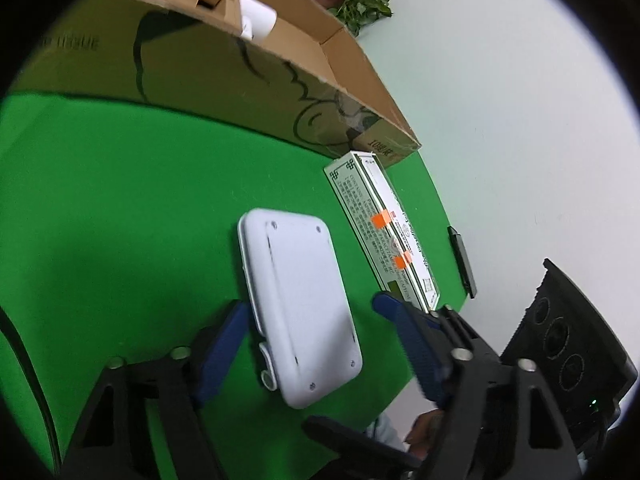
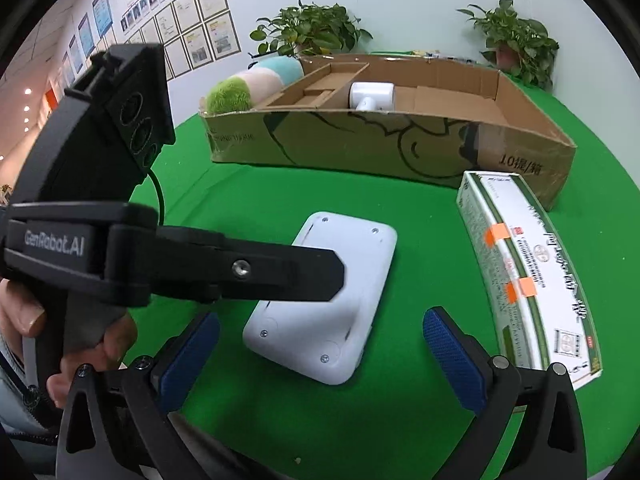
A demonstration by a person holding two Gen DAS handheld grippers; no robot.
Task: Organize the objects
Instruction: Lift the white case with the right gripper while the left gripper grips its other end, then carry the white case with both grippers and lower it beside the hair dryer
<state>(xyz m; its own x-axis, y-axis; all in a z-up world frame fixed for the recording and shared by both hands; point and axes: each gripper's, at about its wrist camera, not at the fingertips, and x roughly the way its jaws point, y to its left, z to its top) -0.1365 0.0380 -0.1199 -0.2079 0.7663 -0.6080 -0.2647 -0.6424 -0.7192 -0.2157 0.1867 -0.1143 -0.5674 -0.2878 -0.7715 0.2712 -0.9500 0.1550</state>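
Observation:
A flat white device (image 1: 304, 312) lies back-up on the green table; it also shows in the right wrist view (image 2: 332, 300). My left gripper (image 1: 312, 312) is open with its blue fingers on either side of the device's near end. My right gripper (image 2: 320, 328) is open just short of the device, which lies between its fingers. The left gripper's black body (image 2: 160, 268) reaches over the device from the left. A long white-and-green carton (image 1: 384, 236) with orange tape lies to the right, also in the right wrist view (image 2: 528, 272).
An open cardboard box (image 2: 384, 148) stands behind, holding a white cylindrical object (image 2: 372, 96) and cardboard dividers; it also shows in the left wrist view (image 1: 224, 80). A striped plush toy (image 2: 248, 84) lies at its left end. Potted plants (image 2: 312, 32) line the wall. A thin black object (image 1: 462, 256) lies at the table edge.

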